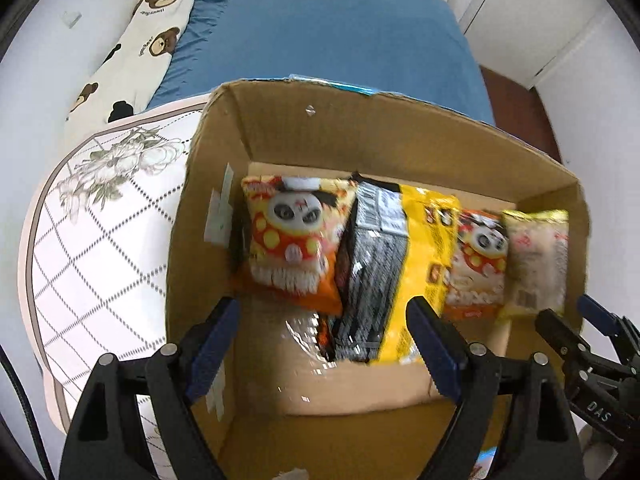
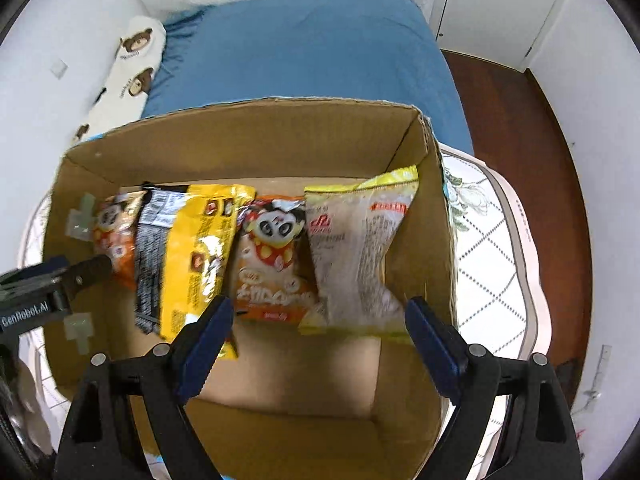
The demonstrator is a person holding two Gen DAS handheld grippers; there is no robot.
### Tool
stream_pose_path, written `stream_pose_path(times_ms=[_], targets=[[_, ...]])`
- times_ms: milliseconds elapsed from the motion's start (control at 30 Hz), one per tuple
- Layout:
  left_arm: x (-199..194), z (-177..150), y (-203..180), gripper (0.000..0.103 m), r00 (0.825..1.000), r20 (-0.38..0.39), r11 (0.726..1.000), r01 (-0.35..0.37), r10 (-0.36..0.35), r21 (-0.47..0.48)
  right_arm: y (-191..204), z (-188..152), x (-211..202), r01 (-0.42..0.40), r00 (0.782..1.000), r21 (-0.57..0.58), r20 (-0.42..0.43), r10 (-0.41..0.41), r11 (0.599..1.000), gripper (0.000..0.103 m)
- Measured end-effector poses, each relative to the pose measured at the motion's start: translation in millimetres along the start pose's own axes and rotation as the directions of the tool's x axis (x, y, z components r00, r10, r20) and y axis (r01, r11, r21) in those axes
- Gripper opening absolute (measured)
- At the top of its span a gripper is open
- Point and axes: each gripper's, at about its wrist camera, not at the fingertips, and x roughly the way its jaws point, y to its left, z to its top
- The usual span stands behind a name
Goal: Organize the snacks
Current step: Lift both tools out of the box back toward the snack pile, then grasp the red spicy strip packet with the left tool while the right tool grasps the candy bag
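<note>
- Nearest you, your left gripper (image 1: 324, 340) hangs over the left half of the cardboard box (image 1: 280, 128), jaws spread wide and holding nothing. Your right gripper (image 2: 320, 334) hangs over the right half in the same released state.
- Just past the jaws, the snacks stand in a row on the box floor against its far wall: an orange panda packet (image 1: 294, 236), a black packet (image 1: 374, 268), a yellow bag (image 1: 420, 248), a second panda packet (image 2: 274, 256) and a pale translucent bag (image 2: 356, 248).
- The packets lean on each other, so nudging one with an open finger could topple the whole row.
- The yellow bag overlaps the black packet. Closing on either may pinch both.
- The front floor of the box is bare, so anything knocked over would probably slide there.
- The box sits on a quilted cushion (image 1: 100, 220), a soft base. Pressing a wall could tip it.
- Beyond lies the blue bed (image 1: 328, 32) with a bear-print pillow (image 1: 140, 44).
</note>
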Motion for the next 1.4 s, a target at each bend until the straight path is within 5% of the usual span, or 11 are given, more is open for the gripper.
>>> stream_pose_path(times_ms=[167,633,933,1200,1400], targets=[[-30.2,-28.1,-2.7,0.085,0.997,0.072,1.000,0.000,-0.001,0.019,8.1,-21.0,-20.8,0.012,0.998,-0.017,0.056,-0.011,1.000,0.078],[-107.9,-101.0,-15.3,0.085,0.975,0.212,0.997,0.055,-0.067,0.059,23.1,-88.2,-108.4,-0.044,0.978,-0.048,0.200,0.053,0.998,0.077],[-135.9,-151.9,-19.3,0.085,0.962,0.264,0.995,0.046,-0.068,0.090,22.8,-135.5,-132.7,-0.106,0.971,-0.021,0.214,0.109,0.994,0.078],[-76.4,-193.5,-23.0,0.085,0.979,0.190,0.975,-0.109,0.071,0.196,-14.4,-197.0,-72.0,-0.168,0.986,0.141,0.047,0.163,0.976,0.078],[20.0,-206.9,-44.8,0.085,0.975,0.065,0.880,-0.220,0.213,0.421,-42.1,-228.2,5.6,-0.177,0.972,0.310,-0.093,0.215,0.934,0.076]])
